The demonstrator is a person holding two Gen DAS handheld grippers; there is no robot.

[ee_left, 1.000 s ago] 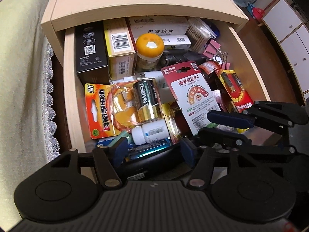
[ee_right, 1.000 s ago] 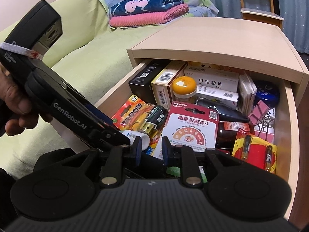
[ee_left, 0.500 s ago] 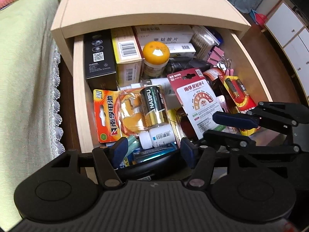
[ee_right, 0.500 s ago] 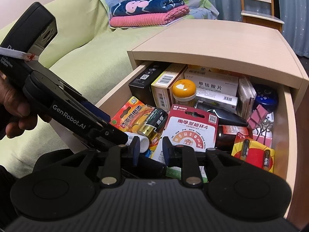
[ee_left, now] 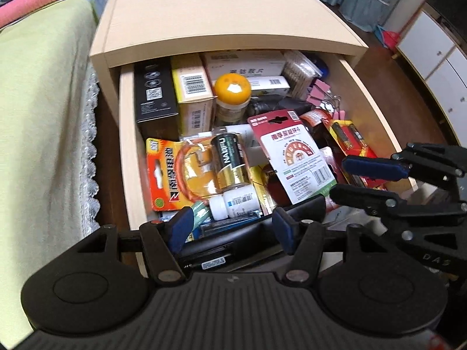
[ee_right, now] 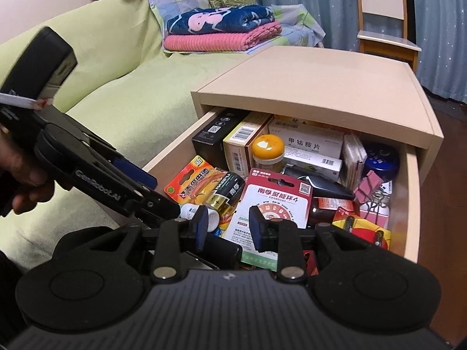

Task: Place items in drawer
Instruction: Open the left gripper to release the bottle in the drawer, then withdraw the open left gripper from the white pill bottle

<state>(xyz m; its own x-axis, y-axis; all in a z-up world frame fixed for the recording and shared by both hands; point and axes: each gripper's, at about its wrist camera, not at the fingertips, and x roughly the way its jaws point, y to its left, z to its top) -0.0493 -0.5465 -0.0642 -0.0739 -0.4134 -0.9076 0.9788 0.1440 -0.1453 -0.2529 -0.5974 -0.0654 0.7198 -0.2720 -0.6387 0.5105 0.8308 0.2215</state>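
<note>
The open wooden drawer (ee_left: 128, 145) (ee_right: 411, 204) is packed with boxes, an orange battery pack (ee_left: 169, 175), a red and white card (ee_left: 297, 157), an orange-lidded jar (ee_left: 232, 89) and a white bottle (ee_left: 236, 202). My left gripper (ee_left: 232, 229) (ee_right: 166, 201) hovers at the drawer's front left. A long black device (ee_left: 233, 248) (ee_right: 219, 250) spans its pads, and the fingers look closed on it. My right gripper (ee_right: 229, 227) (ee_left: 338, 176) is over the front right, its fingers slightly apart with nothing between them.
The nightstand top (ee_left: 219, 20) overhangs the back of the drawer. A green bed cover (ee_left: 35, 116) runs along the left, with folded blankets (ee_right: 221, 29) behind. A chair (ee_right: 382, 14) and white cabinets (ee_left: 437, 52) stand to the right. A hand (ee_right: 20, 169) holds the left gripper.
My right gripper's fingers have spread a little wider. The left gripper has tilted and pulled back slightly, so more of the nightstand top shows; the black device stayed between its pads.
</note>
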